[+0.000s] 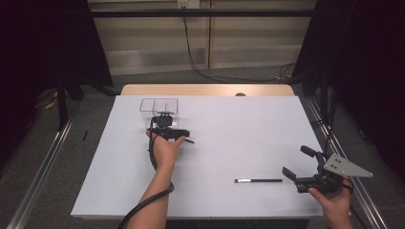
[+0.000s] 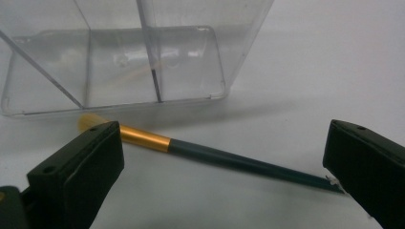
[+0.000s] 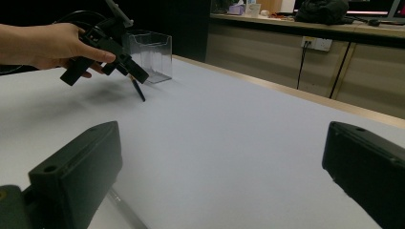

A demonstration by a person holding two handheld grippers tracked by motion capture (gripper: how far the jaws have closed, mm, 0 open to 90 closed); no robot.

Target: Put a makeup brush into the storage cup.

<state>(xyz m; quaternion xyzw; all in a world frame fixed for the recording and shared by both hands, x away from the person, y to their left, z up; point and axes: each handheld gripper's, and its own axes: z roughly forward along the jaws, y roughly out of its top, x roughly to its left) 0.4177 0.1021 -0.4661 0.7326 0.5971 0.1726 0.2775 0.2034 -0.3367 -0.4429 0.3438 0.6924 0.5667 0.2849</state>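
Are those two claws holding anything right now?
No. Both the left gripper and right gripper are open; the paintbrush lies on the table between the left jaws.

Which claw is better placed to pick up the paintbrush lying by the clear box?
Left. The left claw hangs open right over the paintbrush beside the clear box; the right claw is at the table's far corner, near a black pen.

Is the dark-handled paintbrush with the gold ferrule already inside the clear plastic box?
No, the dark-handled paintbrush lies on the white table in front of the clear plastic box, between the open left gripper's jaws.
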